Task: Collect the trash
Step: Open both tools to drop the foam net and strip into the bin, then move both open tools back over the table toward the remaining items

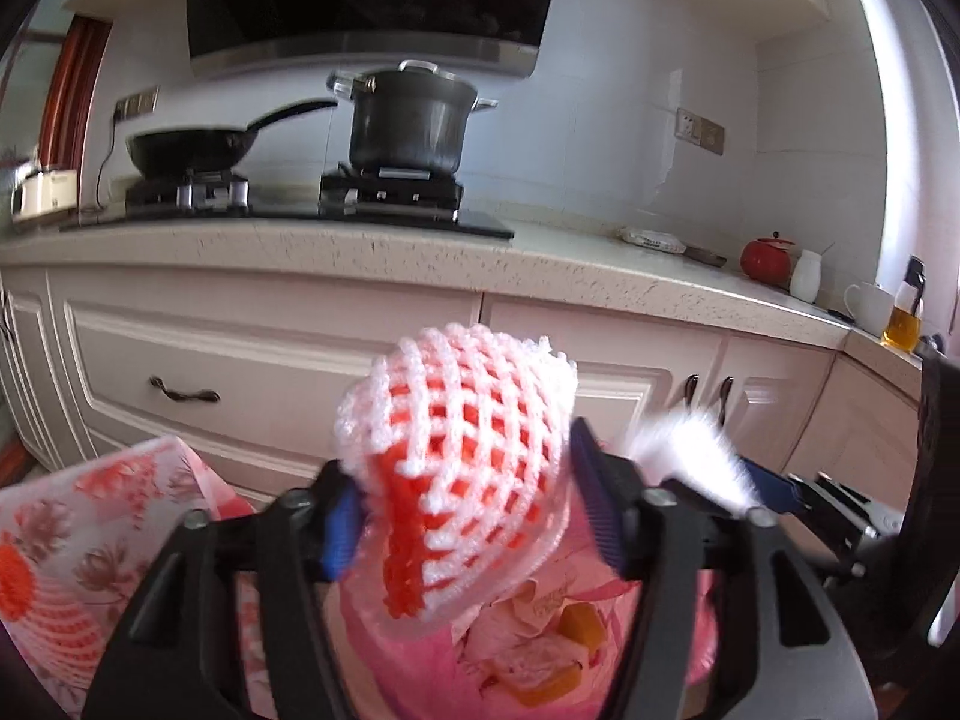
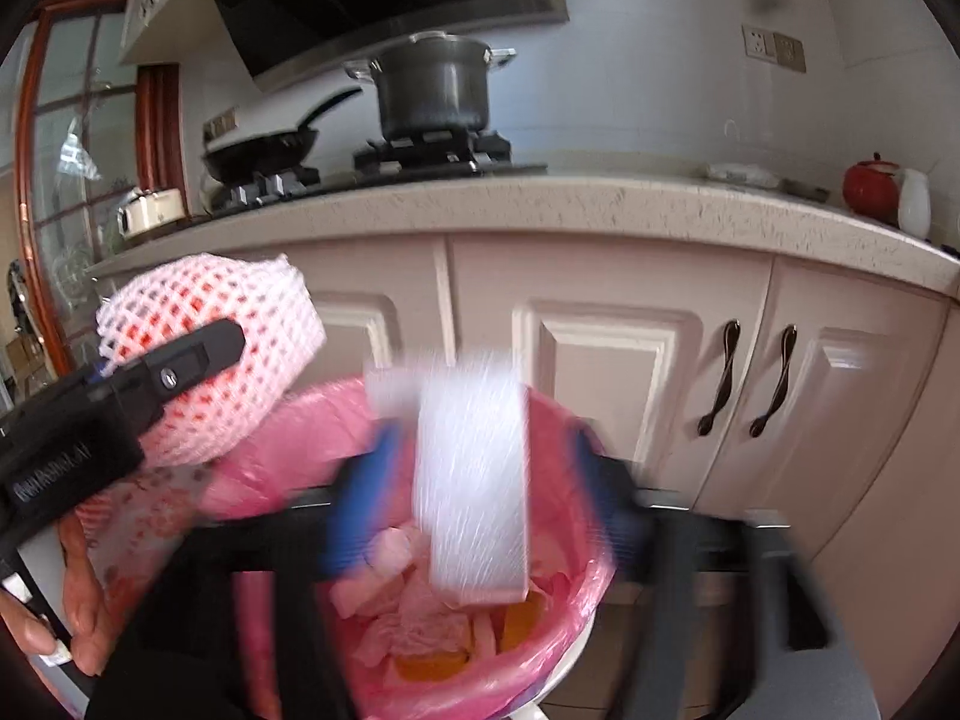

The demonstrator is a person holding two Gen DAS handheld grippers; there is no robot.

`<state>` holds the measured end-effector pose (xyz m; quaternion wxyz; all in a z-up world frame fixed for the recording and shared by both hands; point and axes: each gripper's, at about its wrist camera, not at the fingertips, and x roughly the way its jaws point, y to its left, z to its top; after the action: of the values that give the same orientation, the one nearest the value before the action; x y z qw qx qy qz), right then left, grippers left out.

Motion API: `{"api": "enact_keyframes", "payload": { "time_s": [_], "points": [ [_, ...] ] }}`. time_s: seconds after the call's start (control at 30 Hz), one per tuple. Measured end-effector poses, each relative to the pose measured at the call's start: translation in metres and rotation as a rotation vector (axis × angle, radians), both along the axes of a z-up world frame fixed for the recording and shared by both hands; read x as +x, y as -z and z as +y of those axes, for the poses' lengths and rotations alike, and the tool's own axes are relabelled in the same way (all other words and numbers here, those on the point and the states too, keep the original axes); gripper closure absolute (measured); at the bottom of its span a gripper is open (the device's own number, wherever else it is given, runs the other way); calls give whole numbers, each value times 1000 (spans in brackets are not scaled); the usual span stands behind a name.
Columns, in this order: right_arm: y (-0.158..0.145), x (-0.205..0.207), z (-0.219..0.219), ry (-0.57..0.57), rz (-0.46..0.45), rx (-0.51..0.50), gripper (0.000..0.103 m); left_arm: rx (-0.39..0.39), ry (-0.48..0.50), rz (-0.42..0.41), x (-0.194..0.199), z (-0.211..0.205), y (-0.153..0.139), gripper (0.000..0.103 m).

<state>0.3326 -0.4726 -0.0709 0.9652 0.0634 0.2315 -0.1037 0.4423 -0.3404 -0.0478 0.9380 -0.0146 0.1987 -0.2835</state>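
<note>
Both claws are apart over the pink-lined trash bin [image 2: 576, 420], the left gripper [image 1: 462, 510] loose around a foam fruit net [image 1: 462, 450], and the right gripper [image 2: 480, 480] dropping a white foam piece [image 2: 474, 480]; either light thing could miss the bin.

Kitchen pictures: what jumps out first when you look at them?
The pink-and-white foam fruit net grabs the eye first, sitting between the left gripper's fingers right above the trash bin with the pink bag. Next is the blurry white foam piece, loose between the right gripper's wide jaws over that same bin. Behind, a big grey pot stands on the stove.
</note>
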Motion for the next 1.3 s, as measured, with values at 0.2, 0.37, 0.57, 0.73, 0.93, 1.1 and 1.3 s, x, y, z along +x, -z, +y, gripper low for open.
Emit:
{"api": "enact_keyframes", "payload": {
  "time_s": [0.2, 0.37, 0.57, 0.73, 0.93, 1.1, 1.3],
  "points": [
    [12, -13, -4, 8, -7, 13, 25, -10, -4, -9, 9, 3, 3, 30],
    [7, -39, 0, 21, -15, 20, 25, -19, -35, -10, -4, 24, -1, 26],
    [-11, -76, 27, -6, -33, 3, 24, -9, -117, -10, -47, 73, -8, 6],
    [-27, -113, 65, -44, -66, 14, 21, 14, -182, -15, -95, 125, -13, 5],
    [-42, -147, 118, -107, -84, 35, 18, 27, -267, -26, -158, 203, -14, 5],
    [-41, -162, 162, -158, -64, 51, 18, 63, -337, -13, -206, 267, -8, 5],
    [-33, -160, 218, -234, -5, 48, 18, 126, -418, -3, -245, 329, 4, 5]
  ]
}}
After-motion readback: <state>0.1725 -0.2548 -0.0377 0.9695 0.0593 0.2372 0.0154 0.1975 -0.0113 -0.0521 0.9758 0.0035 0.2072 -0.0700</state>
